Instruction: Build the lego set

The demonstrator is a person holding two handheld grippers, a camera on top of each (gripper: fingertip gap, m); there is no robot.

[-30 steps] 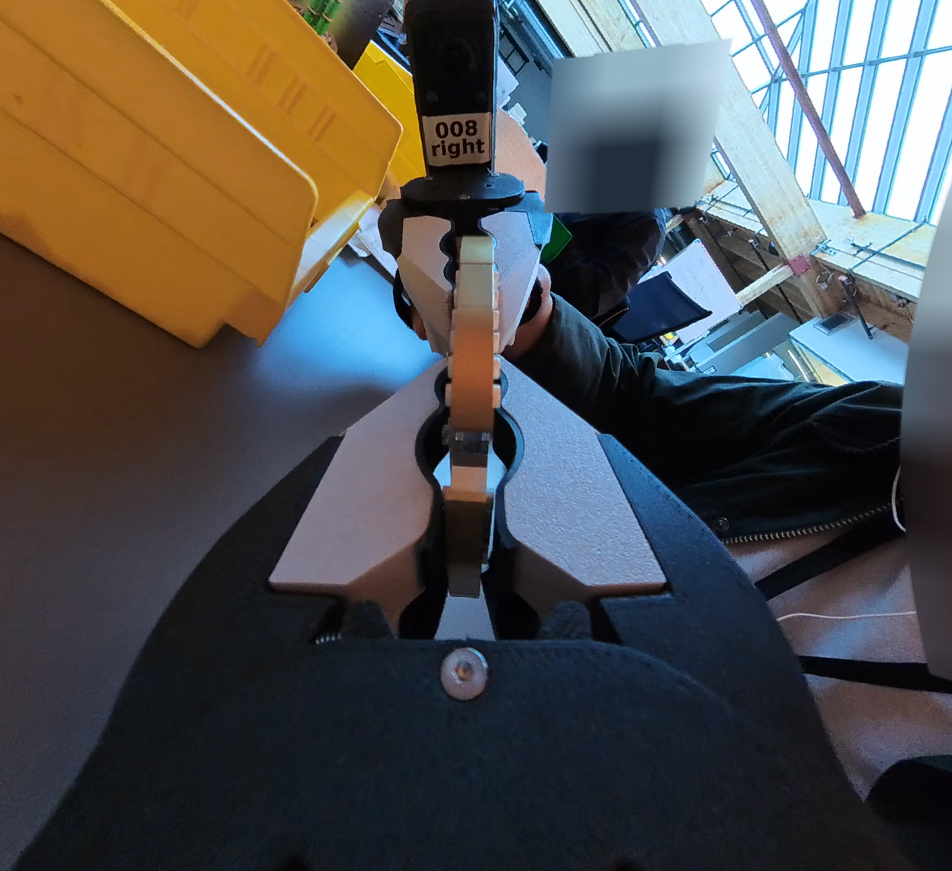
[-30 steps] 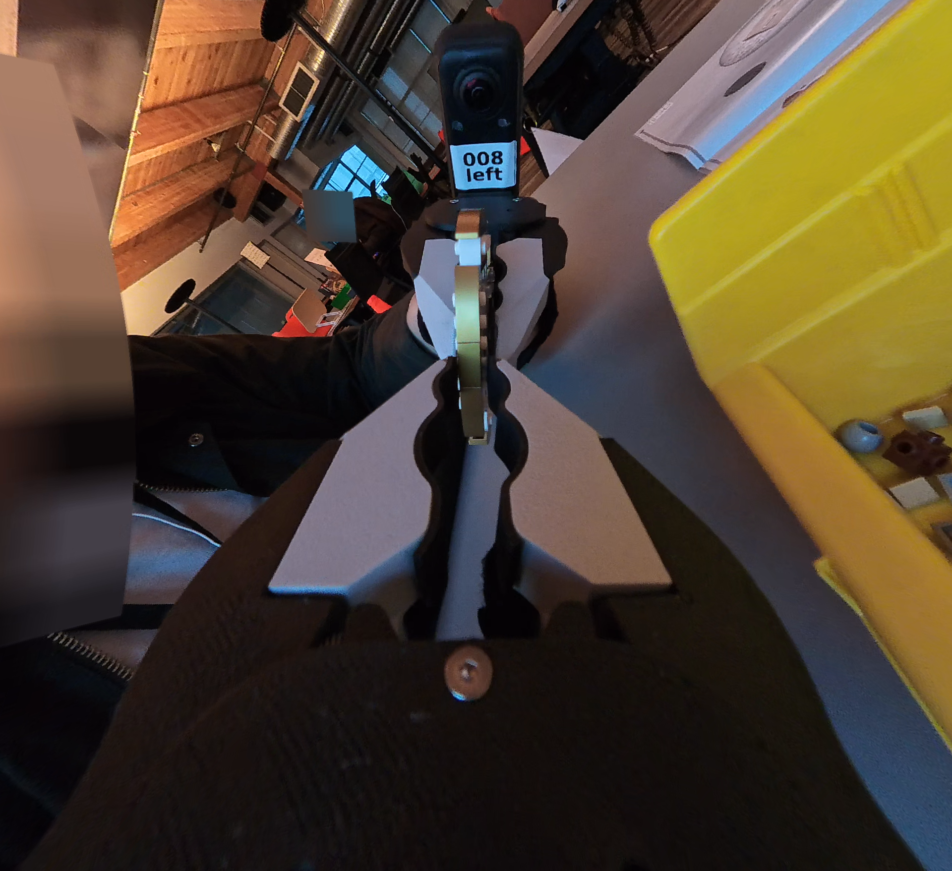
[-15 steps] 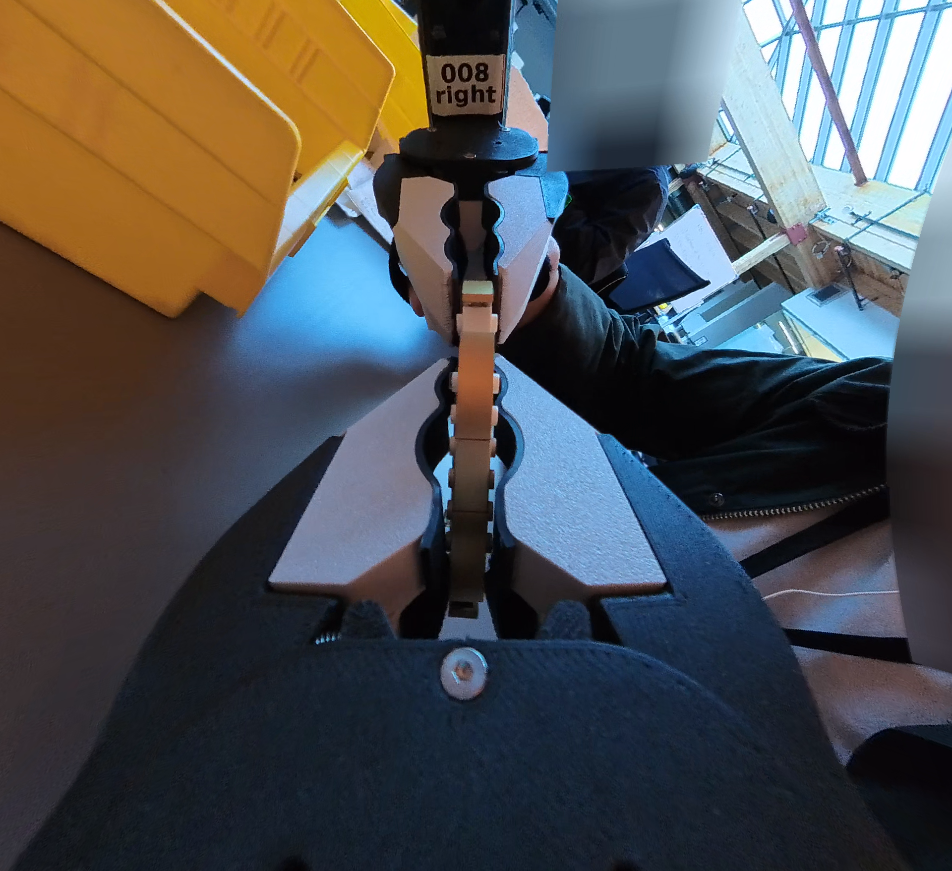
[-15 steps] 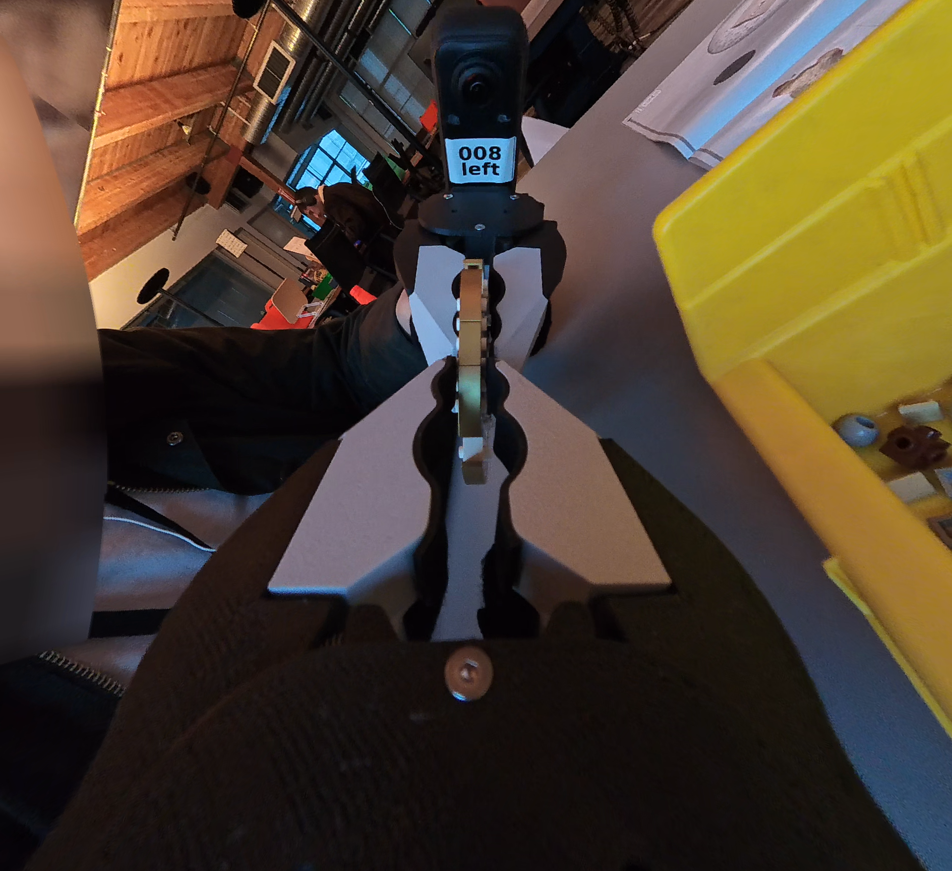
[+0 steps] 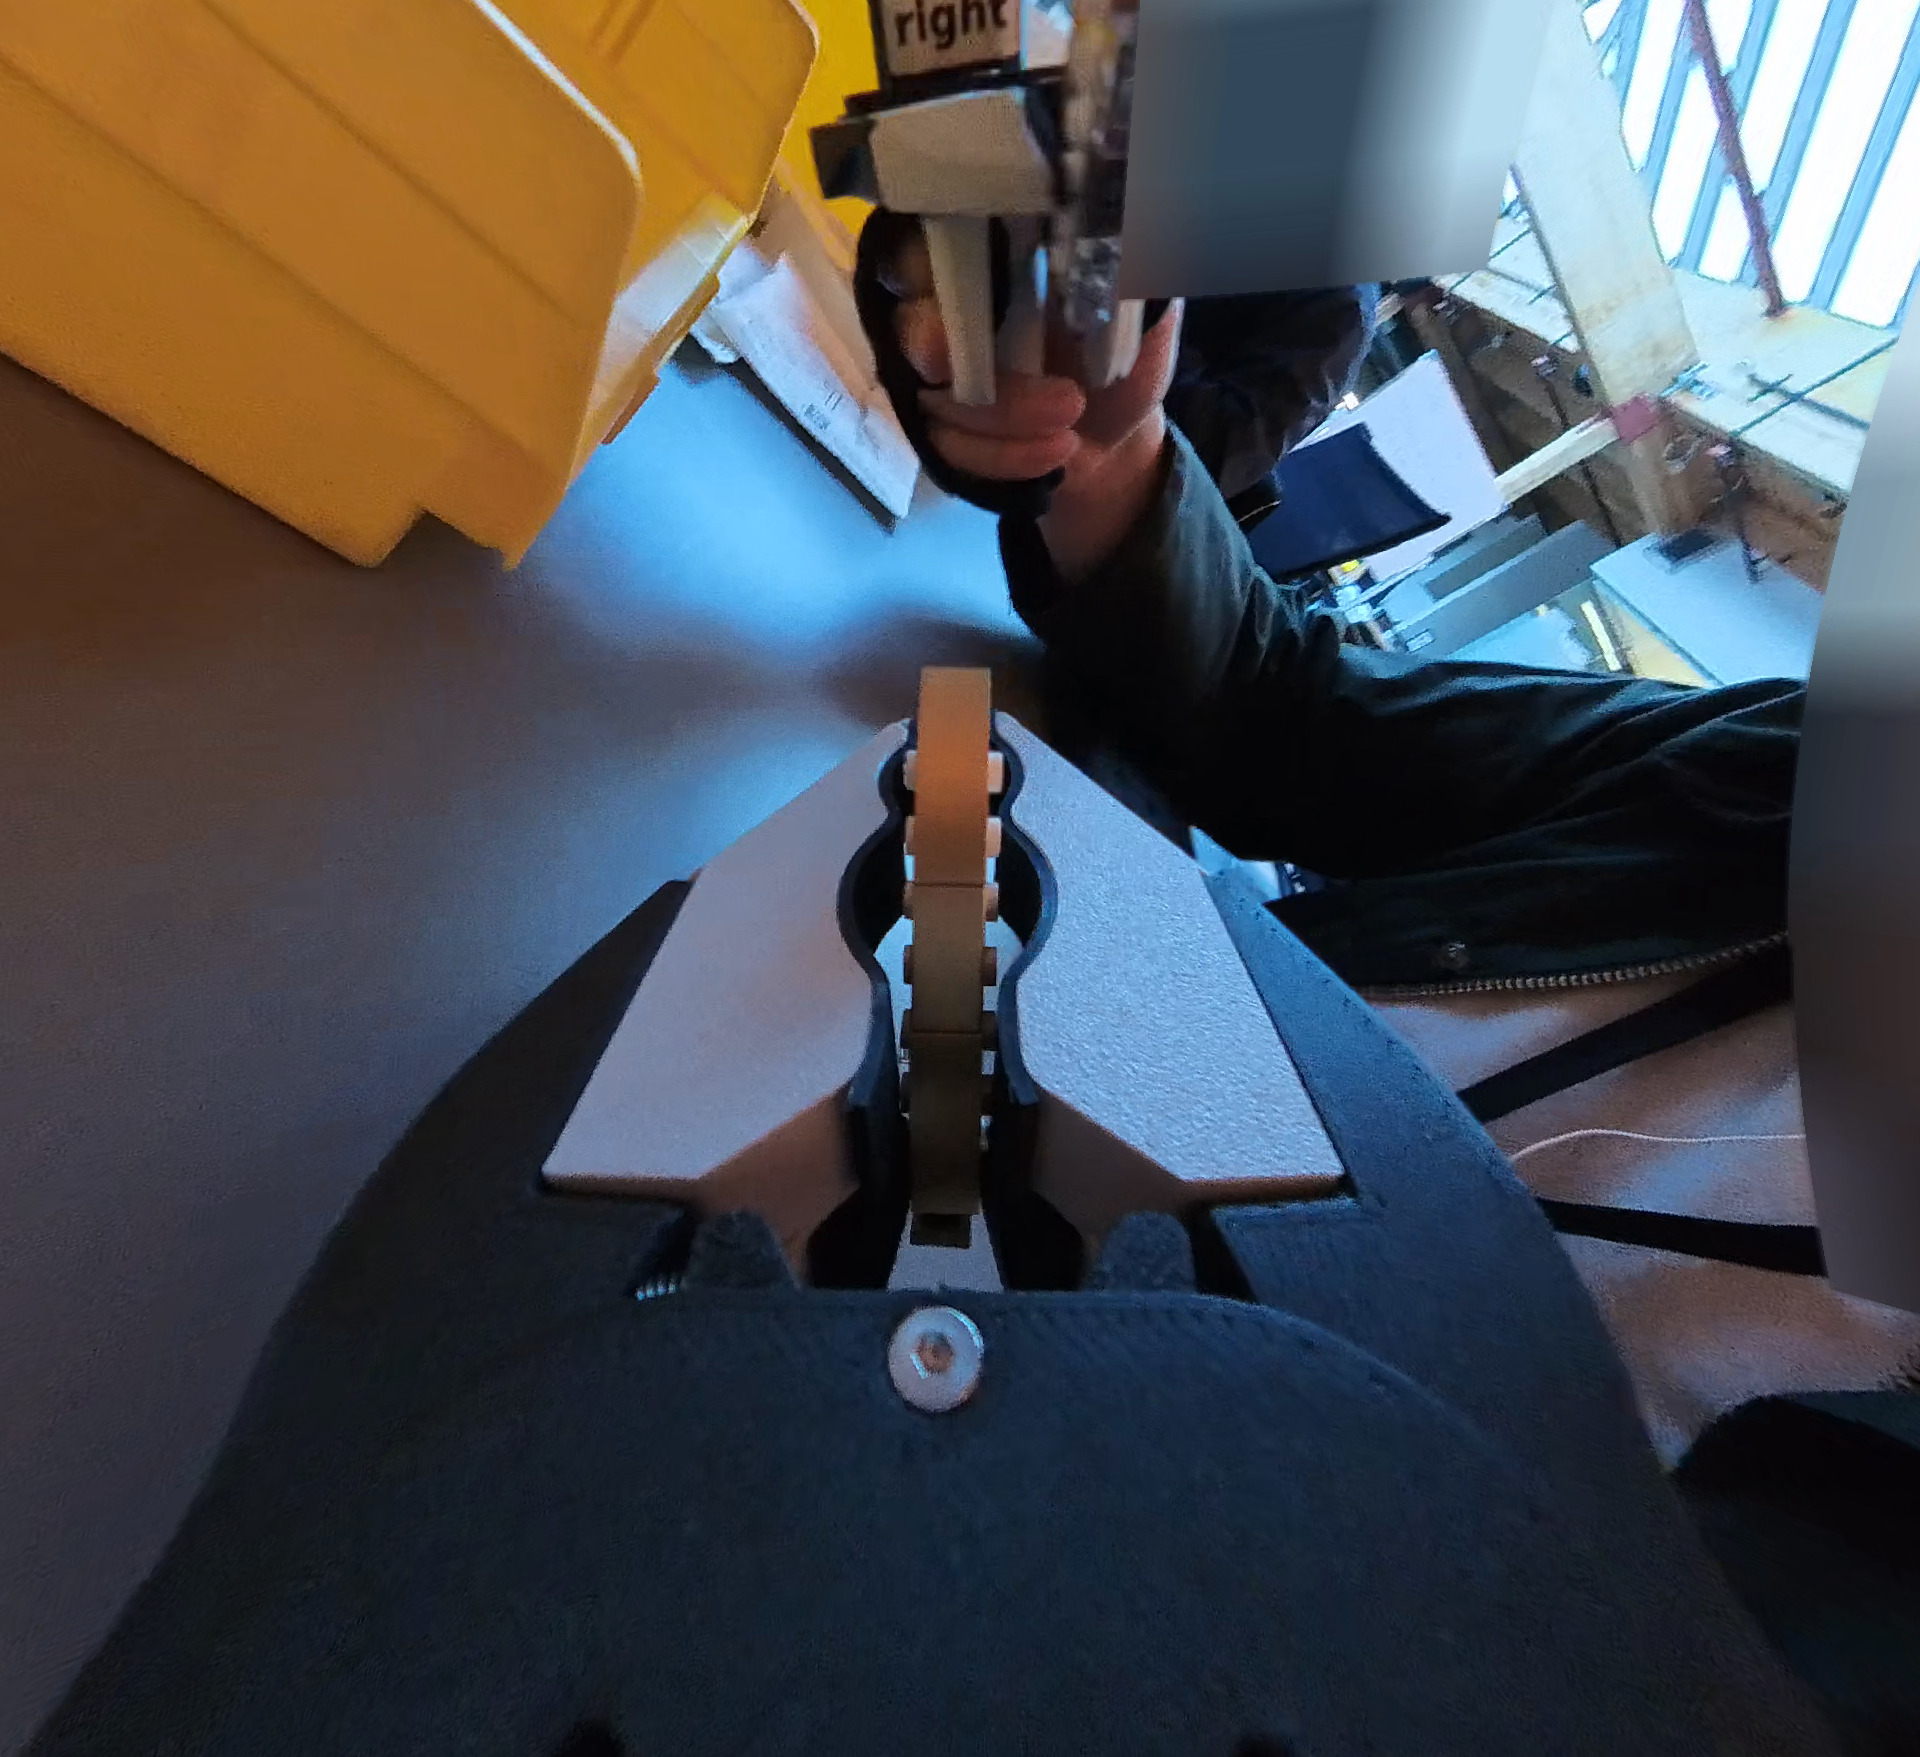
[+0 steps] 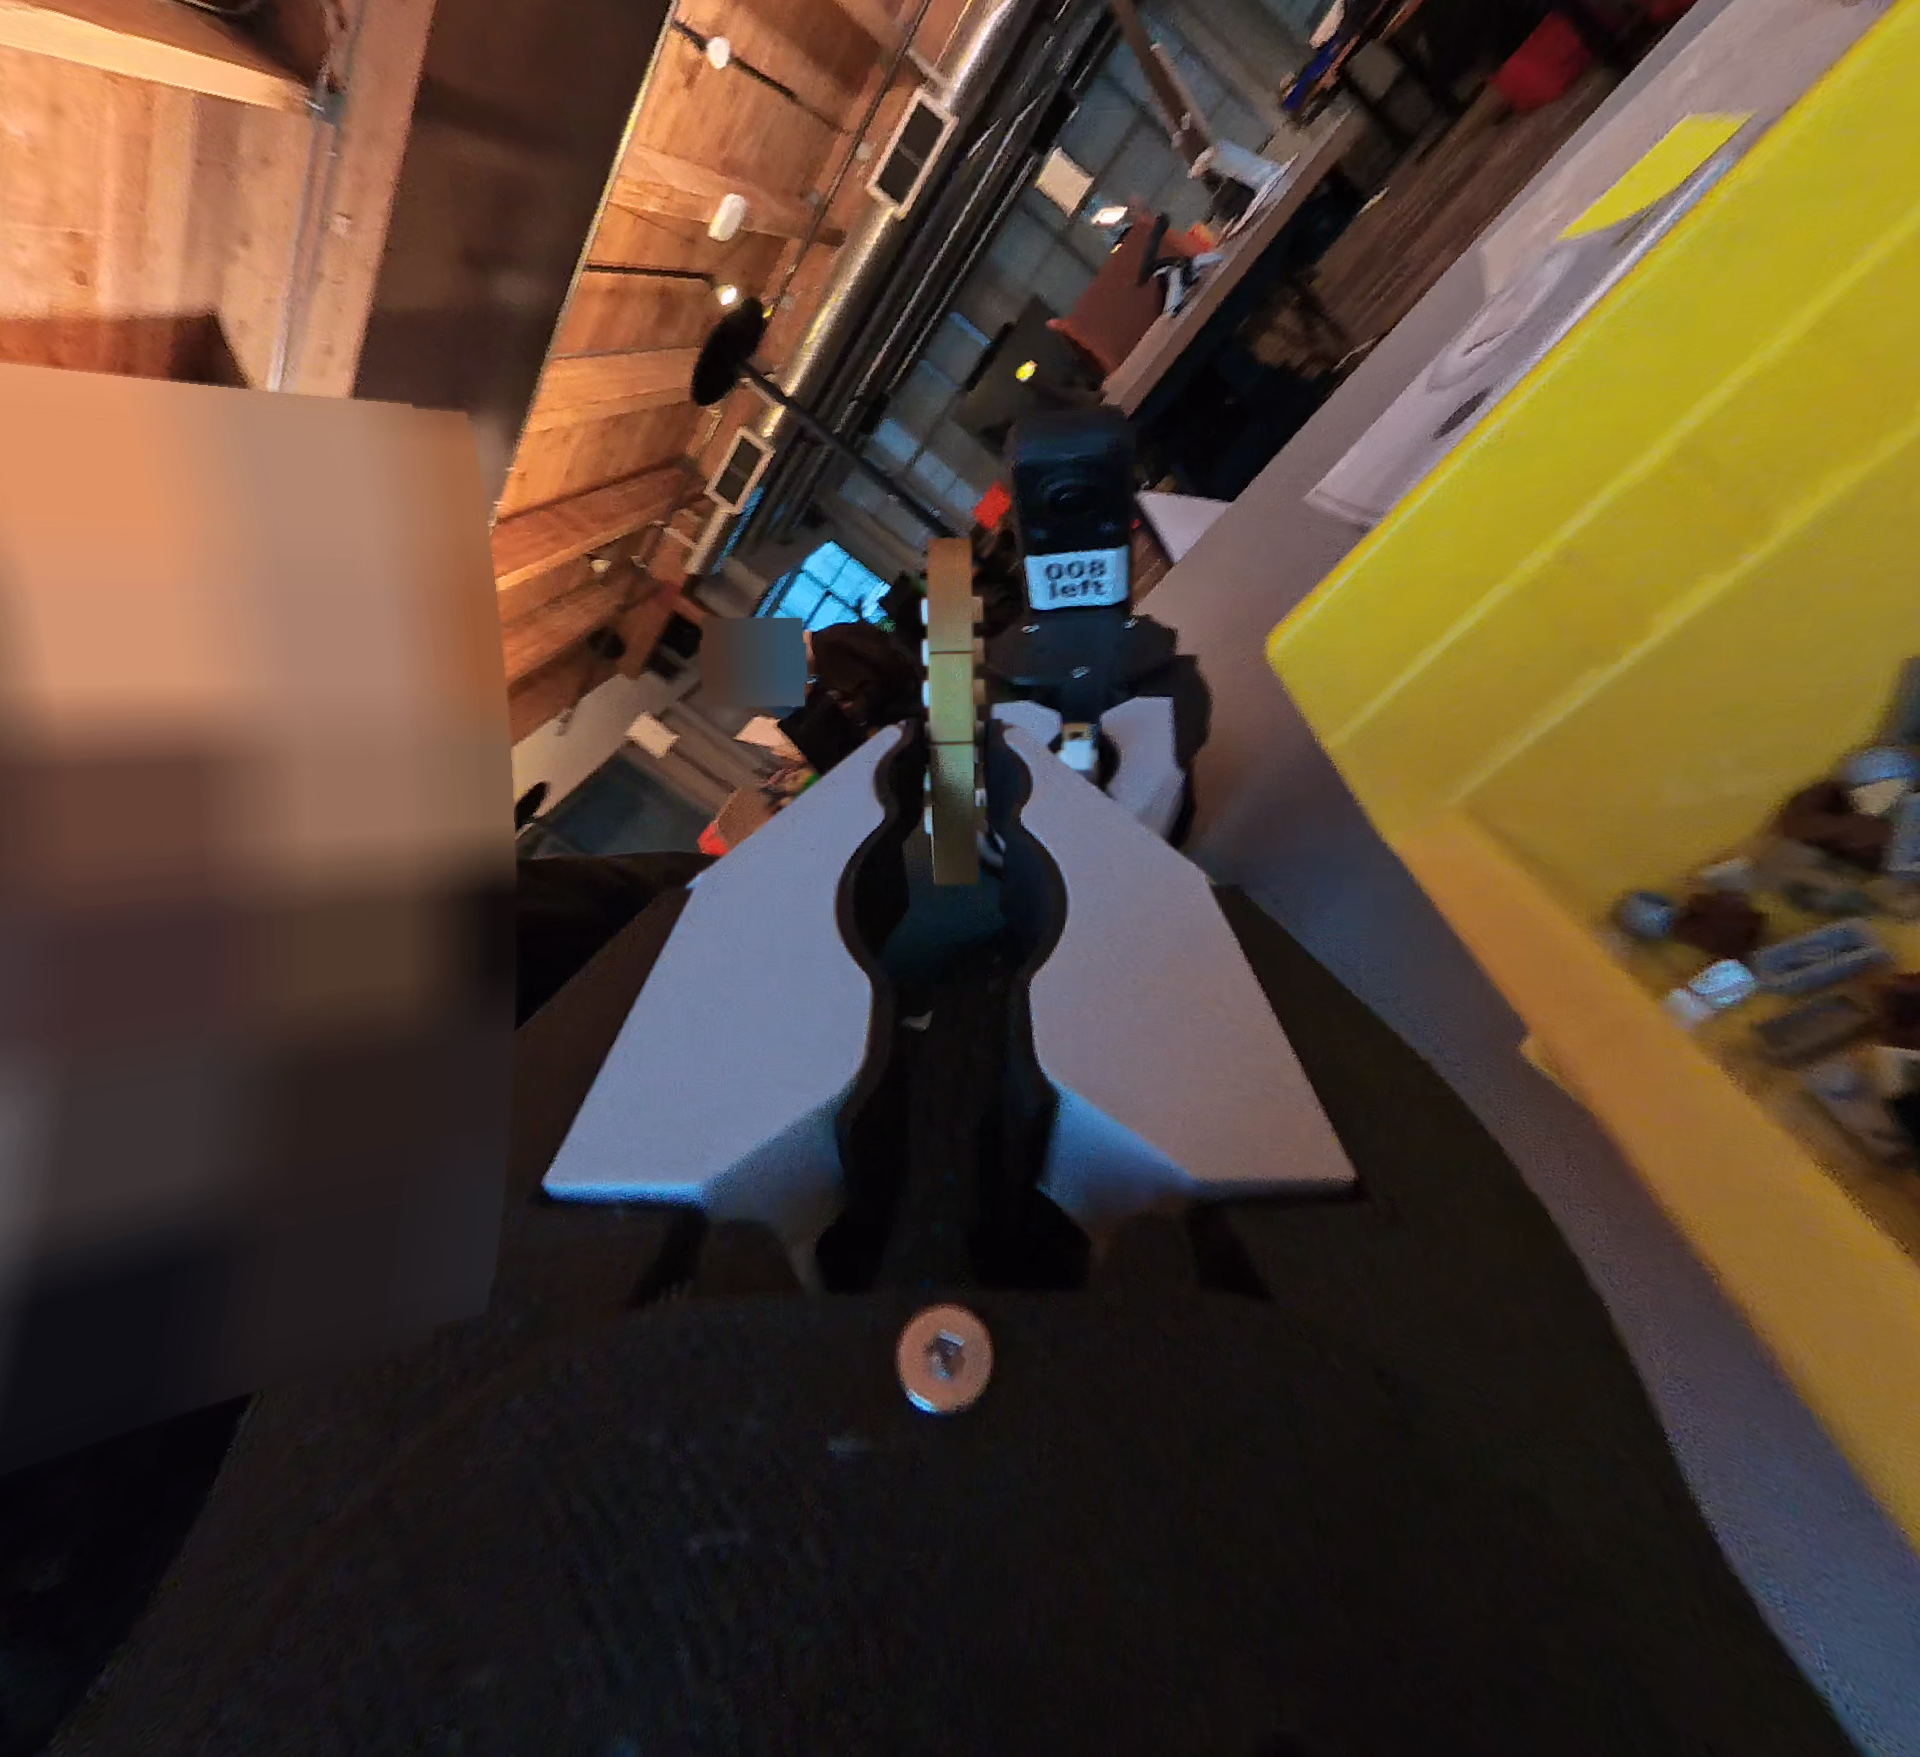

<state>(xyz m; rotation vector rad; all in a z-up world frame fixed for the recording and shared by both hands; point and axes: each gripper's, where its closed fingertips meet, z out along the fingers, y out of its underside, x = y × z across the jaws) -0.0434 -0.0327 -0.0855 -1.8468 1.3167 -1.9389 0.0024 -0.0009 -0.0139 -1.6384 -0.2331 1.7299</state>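
On the left, above the grey table (image 5: 312, 876), a split is seen: a moment ago one tan strip was bridged between both grippers, and now the two are drawn well apart, each with its own length. Either a joint has been undone or the pieces are being re-set for another try; which of the two cannot be told.

The left gripper (image 5: 948, 751) is pressed together on a tan strip (image 5: 945, 980), which is held edge-on along the whole gap, its end poking just past the tips.

To the right, beside the yellow bin (image 6: 1558, 564), the right gripper (image 6: 954, 751) is closed narrowly on a second strip (image 6: 951, 668), pinched only at the tips, most of it left standing clear.
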